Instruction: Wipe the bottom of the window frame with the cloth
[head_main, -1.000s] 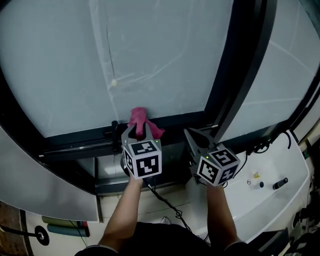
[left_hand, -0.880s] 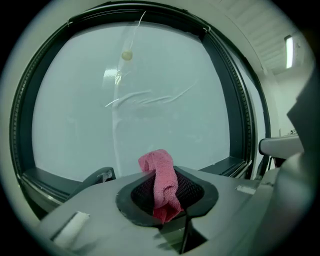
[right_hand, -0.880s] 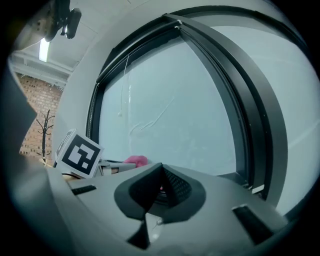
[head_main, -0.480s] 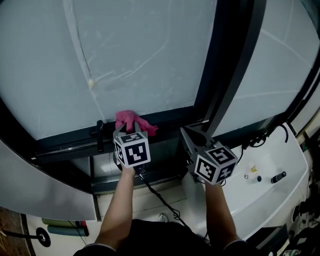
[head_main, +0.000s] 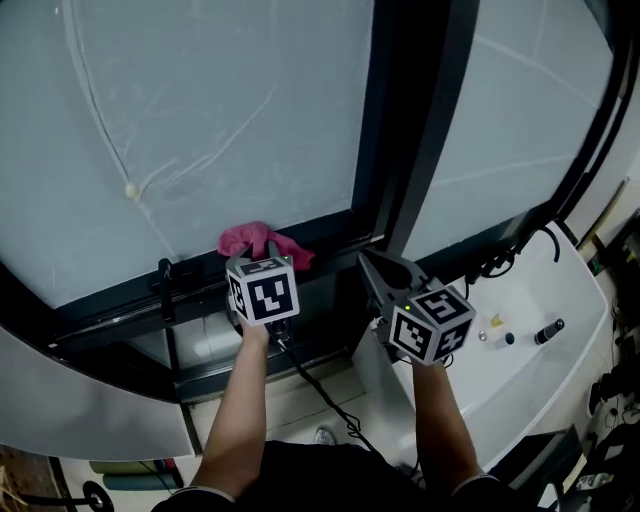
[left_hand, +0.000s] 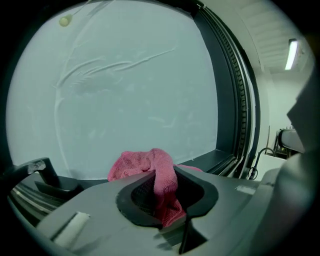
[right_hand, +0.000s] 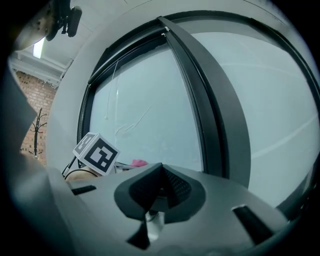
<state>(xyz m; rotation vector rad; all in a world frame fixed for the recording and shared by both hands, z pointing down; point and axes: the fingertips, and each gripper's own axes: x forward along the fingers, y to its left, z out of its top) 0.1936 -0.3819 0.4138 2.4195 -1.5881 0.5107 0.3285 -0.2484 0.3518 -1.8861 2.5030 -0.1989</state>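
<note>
A pink cloth (head_main: 258, 241) is pressed on the black bottom rail of the window frame (head_main: 320, 232), with my left gripper (head_main: 262, 262) shut on it. In the left gripper view the pink cloth (left_hand: 159, 185) is pinched between the jaws and bunches up ahead onto the black bottom rail (left_hand: 212, 159) below the frosted pane (left_hand: 135, 90). My right gripper (head_main: 385, 272) is shut and empty, held to the right of the cloth near the foot of the black upright bar (head_main: 425, 120). The right gripper view shows the pink cloth (right_hand: 138, 163) only as a small patch behind the left gripper's marker cube (right_hand: 96, 153).
A black handle (head_main: 166, 274) sticks up from the rail left of the cloth. A white ledge (head_main: 520, 340) at the lower right carries small dark objects and cables. A cable (head_main: 320, 395) hangs from the left gripper. Grey wall panel (head_main: 80, 400) lies at the lower left.
The view has swung so the window slides leftward in the picture. The cloth and left gripper have moved away from the black handle along the rail, toward the upright bar. The right gripper holds its pose.
</note>
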